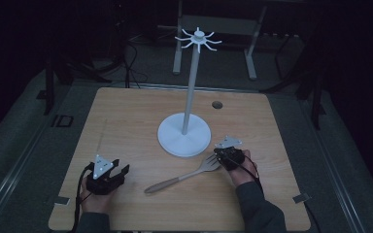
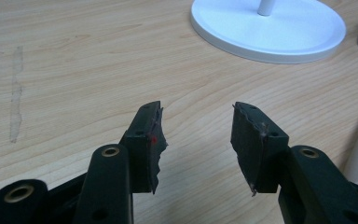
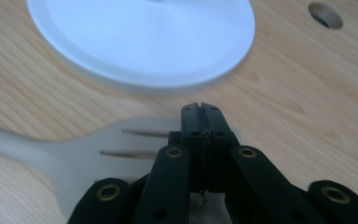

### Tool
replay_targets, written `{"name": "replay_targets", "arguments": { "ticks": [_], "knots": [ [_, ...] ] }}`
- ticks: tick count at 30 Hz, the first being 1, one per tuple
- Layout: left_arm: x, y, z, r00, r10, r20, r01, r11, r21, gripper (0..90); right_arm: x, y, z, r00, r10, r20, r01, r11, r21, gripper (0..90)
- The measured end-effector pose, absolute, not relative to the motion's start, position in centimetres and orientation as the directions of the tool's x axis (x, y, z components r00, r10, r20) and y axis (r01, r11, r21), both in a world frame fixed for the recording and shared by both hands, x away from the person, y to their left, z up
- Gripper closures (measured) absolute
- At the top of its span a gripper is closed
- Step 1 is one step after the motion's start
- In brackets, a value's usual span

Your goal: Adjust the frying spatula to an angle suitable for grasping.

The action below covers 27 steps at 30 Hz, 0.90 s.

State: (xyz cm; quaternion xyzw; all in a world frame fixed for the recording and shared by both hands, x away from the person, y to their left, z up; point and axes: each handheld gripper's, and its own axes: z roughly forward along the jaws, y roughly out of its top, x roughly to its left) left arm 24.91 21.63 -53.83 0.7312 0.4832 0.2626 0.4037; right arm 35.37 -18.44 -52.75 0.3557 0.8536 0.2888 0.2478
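Observation:
A pale slotted spatula (image 1: pixel 184 177) lies flat on the wooden table (image 1: pixel 126 121), its handle pointing toward the front left. My right gripper (image 1: pixel 219 152) sits low over the slotted head, shut. In the right gripper view the jaws (image 3: pixel 200 109) are pressed together above the spatula head (image 3: pixel 116 144), and I see nothing between them. At the front left my left gripper (image 1: pixel 120 166) rests on the table, open and holding nothing. Its pads (image 2: pixel 148 135) stand well apart over bare wood, and the gripper (image 2: pixel 198 121) faces the stand's base (image 2: pixel 268 28).
A white stand (image 1: pixel 184 138) with a tall pole and a ring of hooks (image 1: pixel 198 39) on top rises from mid-table, just beyond the spatula. A round cable hole (image 1: pixel 217 104) lies behind it. Dark floor and metal frames surround the table.

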Motion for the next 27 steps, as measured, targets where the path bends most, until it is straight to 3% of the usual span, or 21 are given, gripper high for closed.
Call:
{"name": "replay_targets", "arguments": {
  "ticks": [27],
  "knots": [
    [25.0, 21.5, -54.0, 0.399, 0.917, 0.006, 0.503, -0.224, 0.835, 52.8, 28.2, -21.2, -54.5, -0.661, 0.726, -0.189, 0.508, 0.618, 0.6, 87.0]
  ]
}}
